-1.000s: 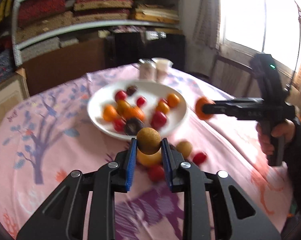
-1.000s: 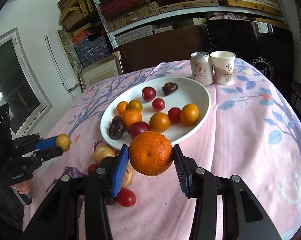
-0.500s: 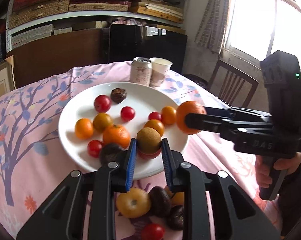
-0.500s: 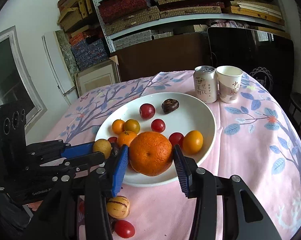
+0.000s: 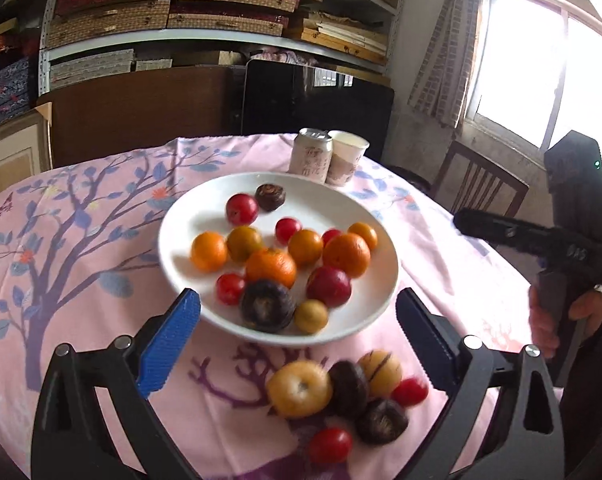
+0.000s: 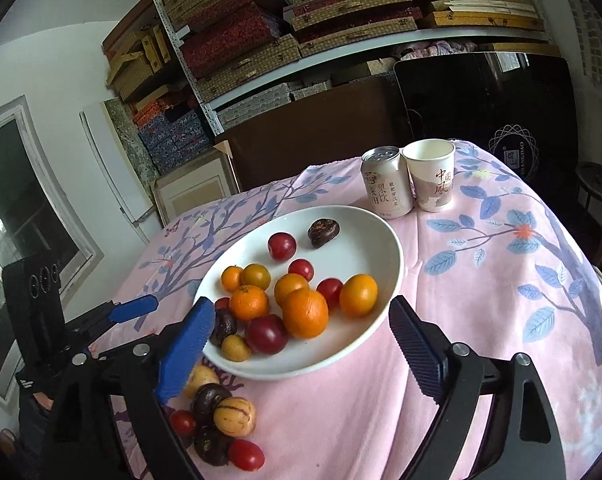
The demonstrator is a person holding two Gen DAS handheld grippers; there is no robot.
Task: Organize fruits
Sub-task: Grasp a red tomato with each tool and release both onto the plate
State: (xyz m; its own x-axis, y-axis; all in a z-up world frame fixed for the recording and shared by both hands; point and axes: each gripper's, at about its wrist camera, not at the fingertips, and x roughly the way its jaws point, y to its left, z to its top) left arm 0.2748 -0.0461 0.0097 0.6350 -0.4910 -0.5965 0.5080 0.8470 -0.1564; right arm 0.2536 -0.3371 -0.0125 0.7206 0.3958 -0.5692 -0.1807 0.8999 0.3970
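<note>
Both drops are made at once. A second ago my left gripper (image 5: pixel 298 312) was pinching a small brown fruit (image 5: pixel 310 316) and my right gripper (image 6: pixel 301 330) a large orange (image 6: pixel 305 313); both fruits now lie in the white plate (image 5: pixel 371 320), the brown one by the near rim, the orange among the smaller citrus and plums toward the middle. Both sets of jaws are opening and stand wide, nothing between the pads, touching nothing; each straddles the near edge of the plate from above. In the right wrist view the left tool's blue finger (image 6: pixel 135 307) hangs apart from the plate, off its left side. So two more pieces are sorted, and I judge the task partly done: a loose cluster (image 5: pixel 341 394) is left on the pink tablecloth (image 5: pixel 81 312) just in front of the plate: a pale yellow fruit (image 5: pixel 299 389), a striped yellow one (image 6: pixel 234 416), a few dark brown ones, and some small red tomatoes. The can (image 6: pixel 386 182) and paper cup (image 6: pixel 431 178) stand side by side behind the plate, well clear. Next I'd drop back toward the cluster; the pieces sit pressed together, so picking one may nudge its neighbours and set them rolling.
</note>
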